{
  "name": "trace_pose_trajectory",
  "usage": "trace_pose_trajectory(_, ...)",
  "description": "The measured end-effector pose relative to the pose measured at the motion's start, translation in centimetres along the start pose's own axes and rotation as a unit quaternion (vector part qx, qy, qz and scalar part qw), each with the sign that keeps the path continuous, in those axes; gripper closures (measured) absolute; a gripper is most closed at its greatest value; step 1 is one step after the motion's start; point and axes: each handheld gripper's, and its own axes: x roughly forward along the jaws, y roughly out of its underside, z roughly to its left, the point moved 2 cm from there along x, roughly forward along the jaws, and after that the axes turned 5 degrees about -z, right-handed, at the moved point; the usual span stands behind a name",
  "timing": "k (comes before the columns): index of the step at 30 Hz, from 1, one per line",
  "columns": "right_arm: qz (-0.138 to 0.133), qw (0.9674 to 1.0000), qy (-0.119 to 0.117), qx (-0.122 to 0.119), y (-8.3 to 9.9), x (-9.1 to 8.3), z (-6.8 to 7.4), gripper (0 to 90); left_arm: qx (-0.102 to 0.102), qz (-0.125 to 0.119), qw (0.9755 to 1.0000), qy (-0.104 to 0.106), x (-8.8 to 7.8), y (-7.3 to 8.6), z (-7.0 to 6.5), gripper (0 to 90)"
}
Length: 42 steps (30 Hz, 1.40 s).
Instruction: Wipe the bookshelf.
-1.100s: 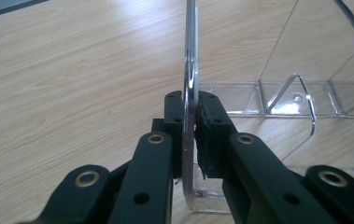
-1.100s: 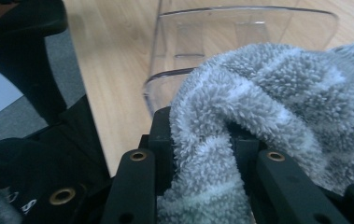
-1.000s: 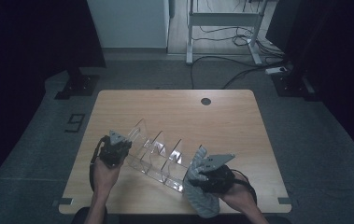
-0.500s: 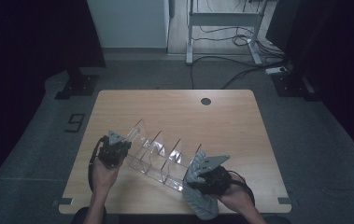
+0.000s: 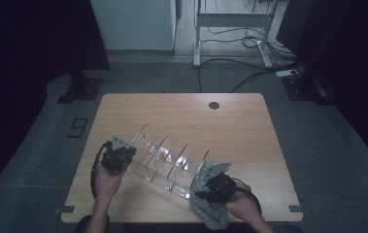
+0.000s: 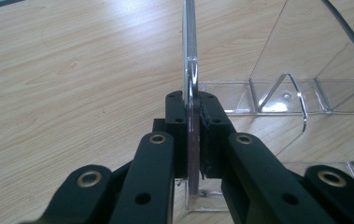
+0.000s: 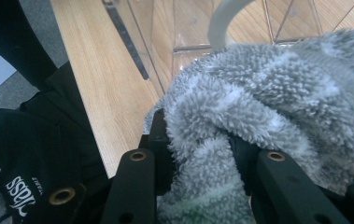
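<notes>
A clear acrylic rack [image 5: 164, 162] with several upright dividers lies slanted across the near half of the wooden table [image 5: 230, 126]. My left gripper [image 5: 119, 156] is at the rack's left end, shut on its thin end panel [image 6: 191, 84], with the pads pressed to both faces of that panel. My right gripper [image 5: 209, 187] is at the rack's near right end, shut on a fluffy grey cloth [image 7: 268, 102]. The cloth [image 5: 210, 211] bunches between the jaws and hangs toward the table's front edge, resting against the rack's nearest divider [image 7: 223, 18].
A round cable hole [image 5: 214, 105] sits near the table's far edge. Beyond the table are a white cabinet [image 5: 133, 24], a metal desk frame [image 5: 232, 29] and cables on the grey floor. A person's dark clothing [image 7: 30, 140] is close to the right gripper.
My right gripper with the cloth has sunk a little toward the table beside the rack's right end. The left gripper and the rack have stayed put.
</notes>
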Motion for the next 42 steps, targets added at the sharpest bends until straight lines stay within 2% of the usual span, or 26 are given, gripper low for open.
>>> trace_pose_trajectory(7,-0.006,0.9999,0.009,0.012,0.1,-0.1,-0.5,68.8,0.003,-0.005,0.9997,0.024,-0.1,0.2,0.5,85.8)
trace_pose_trajectory(14,-0.015,0.9990,0.023,0.035,0.1,-0.2,-2.0,68.8,0.010,-0.001,0.9996,0.025,-0.1,0.1,0.5,85.8)
trace_pose_trajectory(23,-0.027,0.9966,0.042,0.066,0.1,-0.3,-4.1,68.7,0.010,-0.001,0.9996,0.026,-0.1,0.1,0.5,85.8)
trace_pose_trajectory(30,-0.038,0.9949,0.049,0.080,0.2,-0.4,-5.6,68.6,0.012,-0.001,0.9996,0.027,-0.1,0.1,0.5,85.8)
trace_pose_trajectory(42,-0.049,0.9913,0.074,0.097,-0.1,-0.6,-7.9,68.5,0.010,-0.002,0.9996,0.027,-0.1,0.1,0.5,85.8)
